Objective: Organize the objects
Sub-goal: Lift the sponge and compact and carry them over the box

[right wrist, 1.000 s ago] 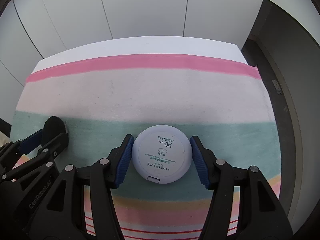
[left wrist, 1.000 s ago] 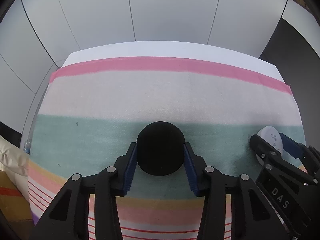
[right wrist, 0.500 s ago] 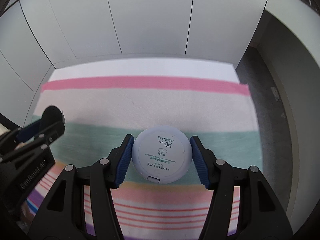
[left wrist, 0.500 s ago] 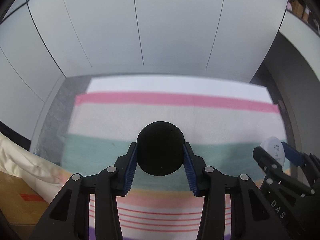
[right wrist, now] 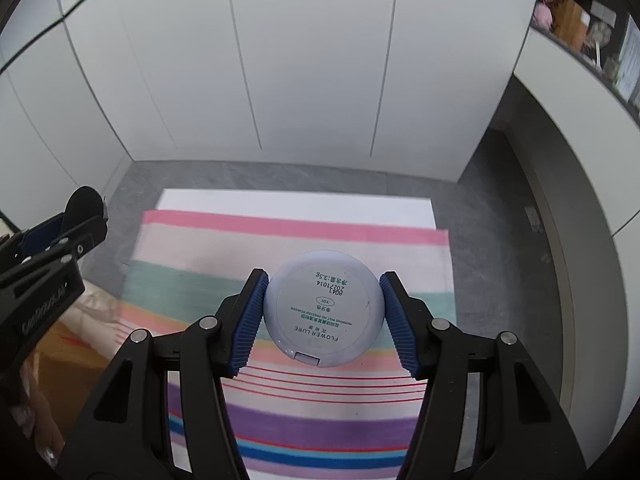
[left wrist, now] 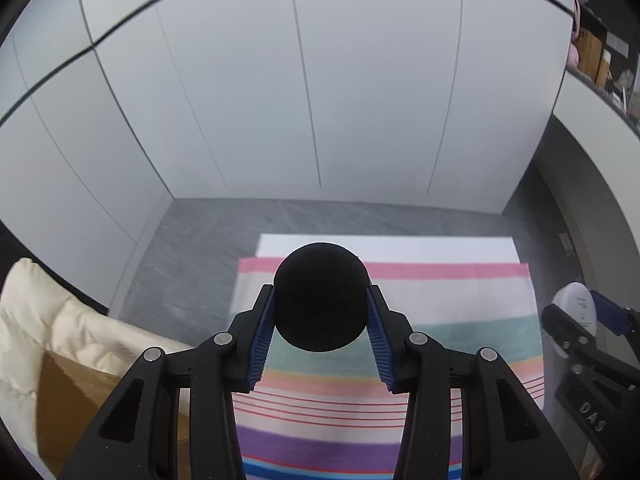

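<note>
Holding two items in the air above the striped multicolour cloth (left wrist: 440, 296): left gripper (left wrist: 320, 316) clamped on a matte black round puff-like disc (left wrist: 321, 296), right gripper (right wrist: 323, 308) clamped on a pale lavender round plastic powder compact (right wrist: 324, 308), printed base facing the camera. Disc looks soft and light, likely squashes, so pinch across its widest part. Compact looks rigid, smooth, likely slippery and crackable; grip at opposite rim edges, clear of the clasp. Cloth lies flat on a white table (right wrist: 296, 200), grey floor (right wrist: 488, 240) around it, white panelled wall (right wrist: 312, 60) beyond the cloth
</note>
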The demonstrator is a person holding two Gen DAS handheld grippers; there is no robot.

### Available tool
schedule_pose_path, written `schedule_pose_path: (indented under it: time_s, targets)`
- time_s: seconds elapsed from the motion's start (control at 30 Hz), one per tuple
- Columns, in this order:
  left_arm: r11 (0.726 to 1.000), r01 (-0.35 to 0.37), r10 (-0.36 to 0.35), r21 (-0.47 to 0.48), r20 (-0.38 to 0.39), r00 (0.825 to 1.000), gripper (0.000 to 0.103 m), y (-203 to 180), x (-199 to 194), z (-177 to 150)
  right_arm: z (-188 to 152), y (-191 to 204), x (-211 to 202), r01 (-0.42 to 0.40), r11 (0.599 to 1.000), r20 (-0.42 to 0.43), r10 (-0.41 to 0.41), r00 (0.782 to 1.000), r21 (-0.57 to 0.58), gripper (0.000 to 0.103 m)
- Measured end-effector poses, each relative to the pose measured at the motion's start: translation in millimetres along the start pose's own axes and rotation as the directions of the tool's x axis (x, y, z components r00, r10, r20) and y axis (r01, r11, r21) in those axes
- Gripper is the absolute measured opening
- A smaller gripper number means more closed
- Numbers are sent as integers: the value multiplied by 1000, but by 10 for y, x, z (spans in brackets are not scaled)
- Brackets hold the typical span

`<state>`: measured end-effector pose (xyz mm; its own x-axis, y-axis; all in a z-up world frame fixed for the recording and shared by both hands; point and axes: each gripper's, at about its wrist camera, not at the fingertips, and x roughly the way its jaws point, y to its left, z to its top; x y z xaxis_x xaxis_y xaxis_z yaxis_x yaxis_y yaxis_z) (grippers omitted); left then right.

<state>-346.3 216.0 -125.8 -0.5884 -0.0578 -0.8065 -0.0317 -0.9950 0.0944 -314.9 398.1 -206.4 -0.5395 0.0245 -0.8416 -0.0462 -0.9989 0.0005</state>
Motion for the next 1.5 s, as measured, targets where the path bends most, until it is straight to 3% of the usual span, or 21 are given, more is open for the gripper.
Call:
schedule_pose_path:
  time_s: [0.3,0.67,1.07,1.2,1.5]
  targets:
    - [999,3,-2,-48,36,999,45,413,-663,80,247,175,-875,-1,1000,74,3,997,-23,60]
    - [1000,24,-23,-20,62,998,45,573,-1158,-119,122,303,-1304,7,1000,60,-5,998,-31,60]
    - [997,59,-61,52,28,998,45,555,-1534,-781,-441,289,-1489,17,999,-28,-18,999,-30,60]
    - [996,66,-67,64,25,997,45,565,-1642,-996,-667,234,-1589,-24,1000,-39,24,999,-8,60]
    - [996,74,-74,40,4,997,45,747,-1791,-1513,-1350,35,-1866,3,999,-60,0,998,44,60]
